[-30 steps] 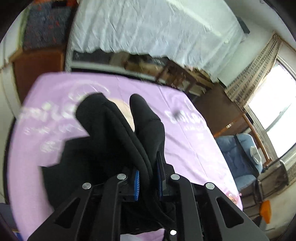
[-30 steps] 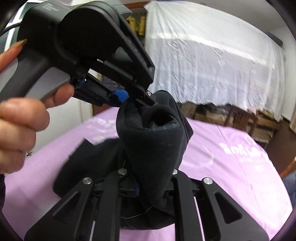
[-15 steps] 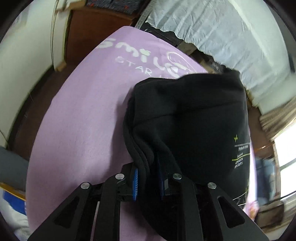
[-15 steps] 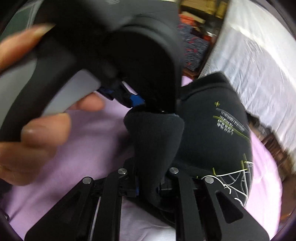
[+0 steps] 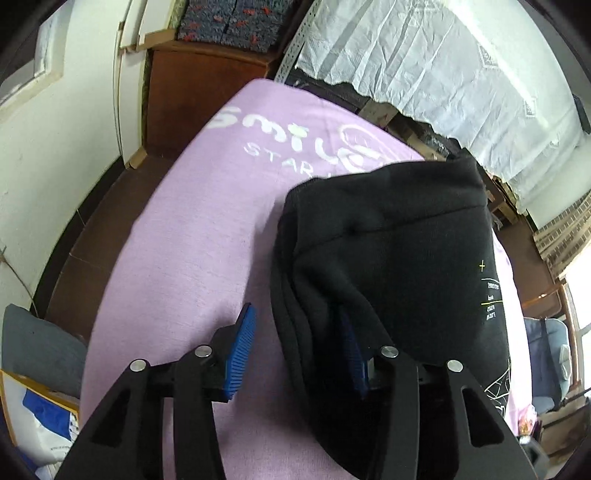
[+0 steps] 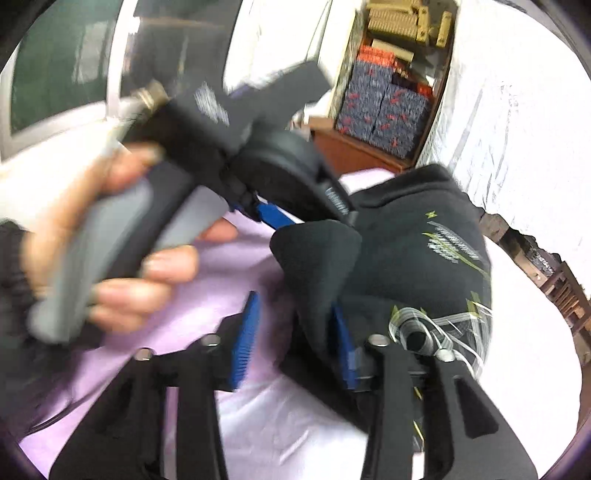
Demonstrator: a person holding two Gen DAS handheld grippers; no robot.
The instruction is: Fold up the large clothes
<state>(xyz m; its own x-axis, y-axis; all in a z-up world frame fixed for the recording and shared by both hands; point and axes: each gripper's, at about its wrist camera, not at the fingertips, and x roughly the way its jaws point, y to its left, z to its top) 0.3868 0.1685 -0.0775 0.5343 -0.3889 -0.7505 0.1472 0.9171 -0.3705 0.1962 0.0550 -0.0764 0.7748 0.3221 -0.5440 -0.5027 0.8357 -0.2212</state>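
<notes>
Garment: a black sweatshirt of thick knit fabric (image 5: 399,258), folded into a bulky bundle, is seen lying on a lilac cloth cover with white lettering (image 5: 207,236); white and yellow-green printed graphics are shown on its upper face, clearest in the right wrist view (image 6: 443,243)

Left tool: the left gripper (image 5: 295,343), black with blue ribbed pads, is seen with its jaws opening; the stacked folded edge of the sweatshirt lies between them, resting against the right-hand pad (image 5: 351,354); the left-hand pad (image 5: 240,354) stands clear of the fabric over the lilac cover, so nothing is pinched

Right tool: the right gripper (image 6: 295,332) is likewise caught with its jaws opening; a raised fold of the sweatshirt hangs between them, close against the right-hand pad (image 6: 341,339), while the left-hand pad (image 6: 245,339) stands apart from it; no pinch is shown

Hand: in the right wrist view the left gripper (image 6: 280,218) is seen from the side, blurred, its grey handle gripped by the person's left hand (image 6: 122,254); its blue tip meets the top of the raised fold

Surroundings: a wrinkled white sheet (image 5: 424,59) is hung behind the cover; a brown wooden cabinet (image 5: 199,85) with patterned blue-and-red folded textiles (image 5: 229,18) on top is placed beside it
</notes>
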